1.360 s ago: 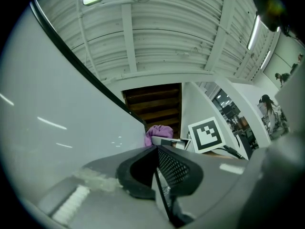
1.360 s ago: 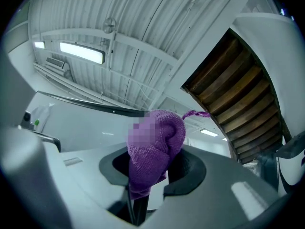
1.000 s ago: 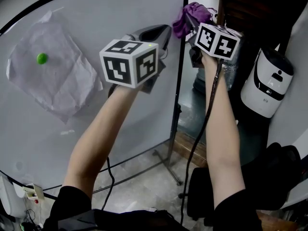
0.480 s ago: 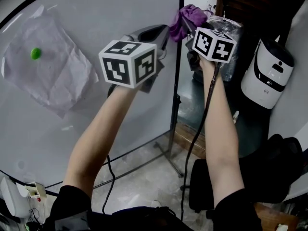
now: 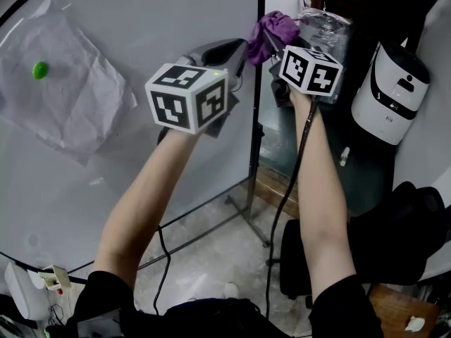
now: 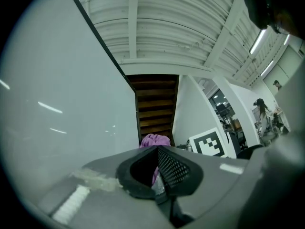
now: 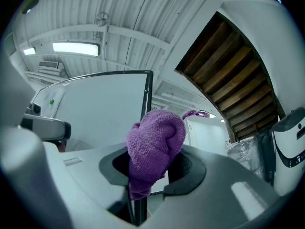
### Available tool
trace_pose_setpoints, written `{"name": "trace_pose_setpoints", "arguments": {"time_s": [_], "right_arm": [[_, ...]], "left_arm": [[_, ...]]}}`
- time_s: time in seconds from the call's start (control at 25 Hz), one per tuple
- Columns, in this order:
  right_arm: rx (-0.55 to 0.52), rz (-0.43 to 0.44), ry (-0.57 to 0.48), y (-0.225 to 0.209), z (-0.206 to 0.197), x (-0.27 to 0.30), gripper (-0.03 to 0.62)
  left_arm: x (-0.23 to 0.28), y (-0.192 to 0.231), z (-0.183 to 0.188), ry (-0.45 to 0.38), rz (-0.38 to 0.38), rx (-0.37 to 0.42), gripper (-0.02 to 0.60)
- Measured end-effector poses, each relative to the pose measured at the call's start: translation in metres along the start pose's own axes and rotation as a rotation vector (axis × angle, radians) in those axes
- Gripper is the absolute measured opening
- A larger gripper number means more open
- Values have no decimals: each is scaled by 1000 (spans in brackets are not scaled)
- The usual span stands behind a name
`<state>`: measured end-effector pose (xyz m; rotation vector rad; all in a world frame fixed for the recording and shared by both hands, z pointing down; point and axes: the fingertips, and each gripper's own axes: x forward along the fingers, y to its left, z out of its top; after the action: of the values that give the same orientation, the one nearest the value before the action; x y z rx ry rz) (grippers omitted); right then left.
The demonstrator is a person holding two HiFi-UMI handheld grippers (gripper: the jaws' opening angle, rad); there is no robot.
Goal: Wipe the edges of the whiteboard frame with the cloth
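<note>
One purple cloth [image 7: 155,149] is bunched into a ball and clamped in my right gripper [image 7: 143,187], whose jaws are clenched on its lower end so the bulk stands up above them. In the head view it sits at about one o'clock, right at the black whiteboard frame [image 5: 256,118], the upright right-hand edge that runs from twelve o'clock down toward the middle. In the right gripper view the same black bar rises behind the cloth and shows again below it between the jaws. I cannot tell whether the cloth actually presses on the bar.

My left gripper [image 5: 229,51] is raised just beside it at eleven o'clock, over the white face of the whiteboard [image 5: 155,20]. Its jaws are closed together with nothing in them; the cloth only shows beyond them.

Both marker cubes carry black-and-white square patterns, no letters.

At ten o'clock a crumpled white paper [image 5: 67,90] lies flat on the board, pinned by a small green magnet [image 5: 40,70]. No writing shows on it.

At two o'clock, past the frame, stands a white appliance [image 5: 390,94] with a dark panel and a small dark mark too small to read. Between it and the cloth is something wrapped in clear plastic [image 5: 325,27].

A black cable [image 5: 289,189] hangs along my right forearm. At six o'clock the board's metal stand leg [image 5: 246,220] rests on the floor, and a black bag or seat [image 5: 398,238] sits at four o'clock.
</note>
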<state>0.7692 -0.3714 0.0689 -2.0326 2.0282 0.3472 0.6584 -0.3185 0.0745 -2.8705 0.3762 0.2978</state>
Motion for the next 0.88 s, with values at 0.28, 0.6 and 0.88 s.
{"name": "trace_pose_setpoints", "arguments": {"time_s": [0.28,0.6,0.88], "right_arm": [[32,-19,19,-1,-33,-11,147],[79,-39,70,-5,-76,-23,147],[102,-46,100,-7,-103,-33,147]], "left_arm": [[-10,-4,-24,18,-14,-9,3],[-18,-6,-56,60,-13,-15,3],[-20,-11,-78,86,-17,-34,3]]}}
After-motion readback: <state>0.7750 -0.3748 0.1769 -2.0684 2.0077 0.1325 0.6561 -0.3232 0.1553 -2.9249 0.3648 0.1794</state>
